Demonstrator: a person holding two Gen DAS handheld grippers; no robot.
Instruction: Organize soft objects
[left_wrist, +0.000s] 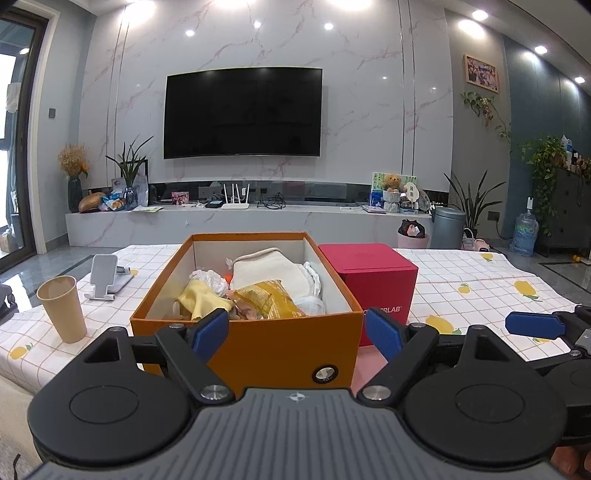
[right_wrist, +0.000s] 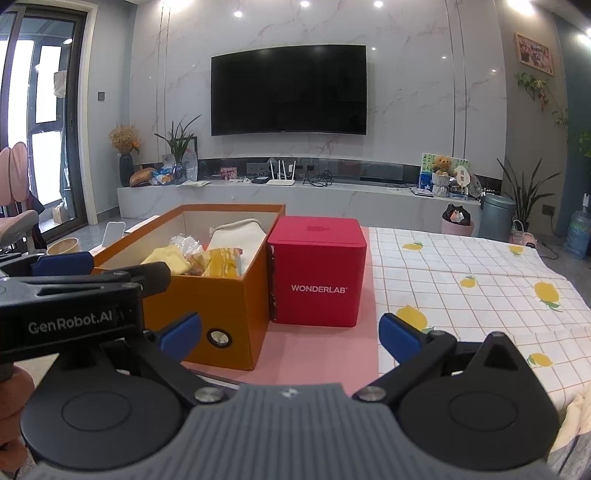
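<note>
From the left wrist camera, the left gripper (left_wrist: 297, 332) hangs with its blue pads spread wide and nothing between them, just short of the near wall of the orange box (left_wrist: 258, 350). The box stands open on the lemon-print tablecloth (left_wrist: 480, 288), and this view looks down into it: a cream cloth pouch (left_wrist: 273, 273) lies toward the far end, a yellow cloth (left_wrist: 201, 301) and a yellow patterned packet (left_wrist: 267, 299) nearer, with crinkled clear wrapping (left_wrist: 208, 278) between them. What lies beneath them is too jumbled to tell. A red cube box (left_wrist: 369, 277) touches the orange box's right side, its lettering half hidden. Toward the table's left edge stand a paper cup (left_wrist: 62, 308) and a white phone stand (left_wrist: 105, 278). One blue pad of the right gripper (left_wrist: 535, 325) pokes in at the right edge.

The right wrist camera sits lower. The right gripper (right_wrist: 290, 334) also gapes empty, over a pink mat (right_wrist: 314, 354) under both boxes, which the other view barely shows. Here the red box reads WONDERLAB in full. The left gripper's arm blocks the orange box's near corner, the cup is cut to its rim, and only the tops of the soft things show.
</note>
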